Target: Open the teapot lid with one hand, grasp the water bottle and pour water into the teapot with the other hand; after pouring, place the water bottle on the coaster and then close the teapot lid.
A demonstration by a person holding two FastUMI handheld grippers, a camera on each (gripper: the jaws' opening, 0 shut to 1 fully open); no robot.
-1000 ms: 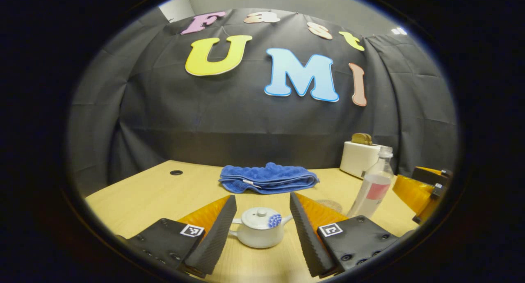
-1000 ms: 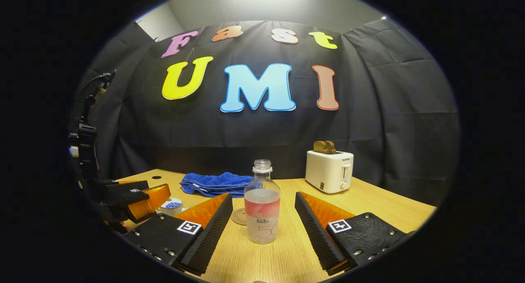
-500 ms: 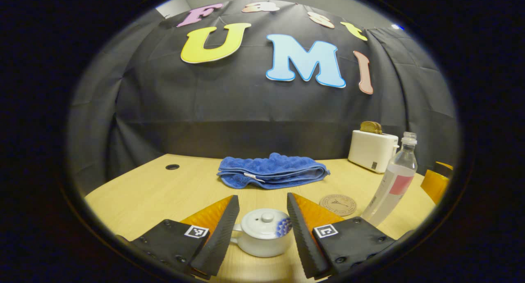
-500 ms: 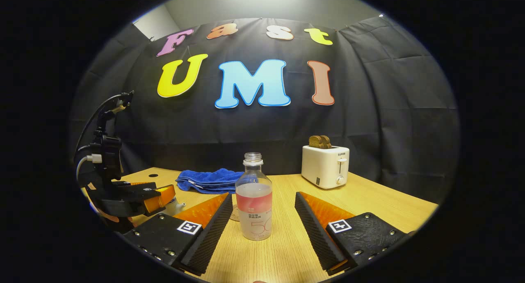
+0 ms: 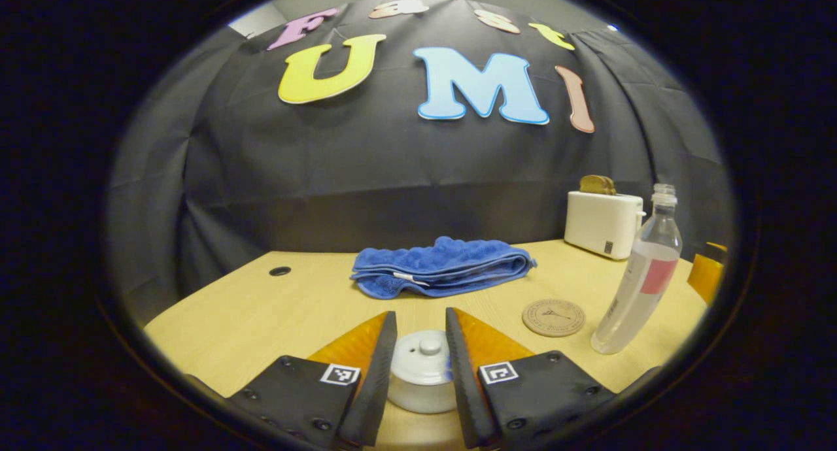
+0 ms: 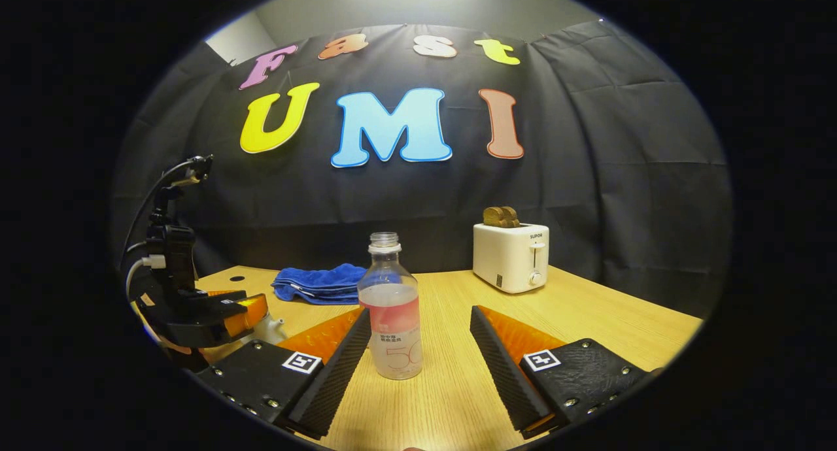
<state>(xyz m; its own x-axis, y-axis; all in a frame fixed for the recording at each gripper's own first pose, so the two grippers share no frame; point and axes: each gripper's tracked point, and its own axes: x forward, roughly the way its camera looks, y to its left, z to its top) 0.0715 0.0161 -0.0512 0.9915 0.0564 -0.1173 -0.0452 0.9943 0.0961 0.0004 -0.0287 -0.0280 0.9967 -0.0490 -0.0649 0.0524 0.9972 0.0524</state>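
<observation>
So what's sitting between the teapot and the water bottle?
In the left gripper view, a round coaster lies on the table between the teapot and the water bottle.

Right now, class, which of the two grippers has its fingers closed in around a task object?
The left gripper: its fingers flank the teapot closely. The right gripper stands wide open, the water bottle between its fingers.

A staged recording booth, not a real kitchen; black cloth (image 6: 588,144) walled in a wooden tabletop (image 6: 588,314) that held a toaster (image 6: 510,258) and folded blue towel (image 5: 441,268).
</observation>
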